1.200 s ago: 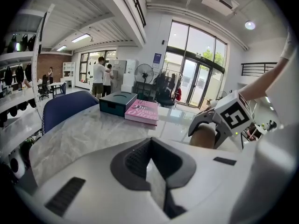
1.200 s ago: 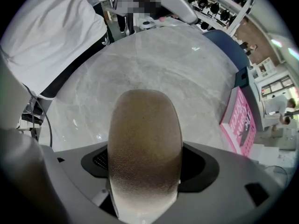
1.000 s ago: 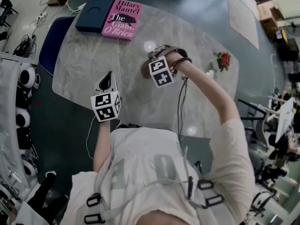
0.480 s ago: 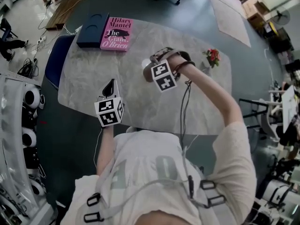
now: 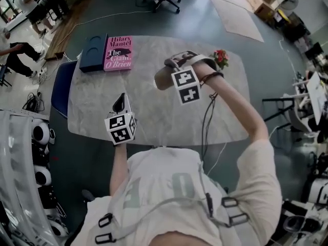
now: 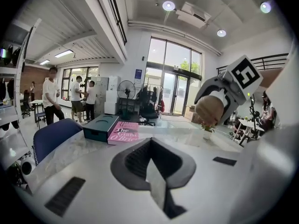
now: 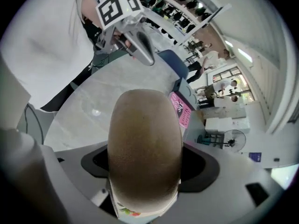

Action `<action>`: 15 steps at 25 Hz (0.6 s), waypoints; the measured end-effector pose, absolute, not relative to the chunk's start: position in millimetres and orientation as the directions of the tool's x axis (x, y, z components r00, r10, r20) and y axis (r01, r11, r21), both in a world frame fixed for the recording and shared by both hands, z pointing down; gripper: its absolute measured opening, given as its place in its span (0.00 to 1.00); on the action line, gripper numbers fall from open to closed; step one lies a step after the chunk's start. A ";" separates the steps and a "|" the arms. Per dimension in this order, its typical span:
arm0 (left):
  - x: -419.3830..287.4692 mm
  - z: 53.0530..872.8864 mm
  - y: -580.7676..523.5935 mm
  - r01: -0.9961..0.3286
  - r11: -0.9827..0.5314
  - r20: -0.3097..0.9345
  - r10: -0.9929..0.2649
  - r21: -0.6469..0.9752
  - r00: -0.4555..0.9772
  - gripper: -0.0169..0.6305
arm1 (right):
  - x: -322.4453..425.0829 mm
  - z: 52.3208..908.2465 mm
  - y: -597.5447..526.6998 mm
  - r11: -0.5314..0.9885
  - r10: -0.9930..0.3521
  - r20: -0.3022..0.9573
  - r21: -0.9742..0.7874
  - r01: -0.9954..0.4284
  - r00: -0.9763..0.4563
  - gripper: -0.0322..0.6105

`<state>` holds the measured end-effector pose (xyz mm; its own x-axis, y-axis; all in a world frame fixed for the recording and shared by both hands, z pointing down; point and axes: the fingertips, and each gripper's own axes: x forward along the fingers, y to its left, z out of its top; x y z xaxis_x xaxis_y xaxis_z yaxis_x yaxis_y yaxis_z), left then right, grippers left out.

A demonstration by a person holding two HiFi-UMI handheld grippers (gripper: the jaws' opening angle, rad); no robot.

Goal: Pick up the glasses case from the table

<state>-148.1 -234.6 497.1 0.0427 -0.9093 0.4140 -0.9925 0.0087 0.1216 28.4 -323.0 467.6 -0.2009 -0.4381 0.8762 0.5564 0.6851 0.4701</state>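
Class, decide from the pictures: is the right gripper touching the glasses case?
Touching. The right gripper view shows the right gripper with its jaws closed on both sides of the brown glasses case.

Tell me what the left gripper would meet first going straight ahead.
Probably nothing near: the left gripper points level over the table, just right of the pink book, though depth is unclear.
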 end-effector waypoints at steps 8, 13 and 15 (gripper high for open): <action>-125.1 481.9 -247.5 -0.993 -0.090 0.382 -0.917 0.076 0.112 0.03 | 38.6 383.7 -337.8 0.709 -0.621 0.660 0.703 0.056 -0.422 0.65; -110.8 469.8 -250.4 -0.989 -0.145 0.361 -0.921 0.043 0.150 0.03 | 41.9 349.8 -327.9 0.675 -0.708 0.470 0.669 -0.311 -0.527 0.65; -109.4 463.5 -250.3 -0.987 -0.154 0.349 -0.924 0.039 0.158 0.03 | 47.3 342.5 -322.3 0.645 -0.747 0.392 0.627 -0.438 -0.537 0.65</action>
<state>-109.4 -250.3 463.5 0.1582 -0.9239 0.3485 -0.9873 -0.1544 0.0388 47.3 -322.3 342.5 -0.5373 -0.7465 0.3924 -0.4379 0.6446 0.6267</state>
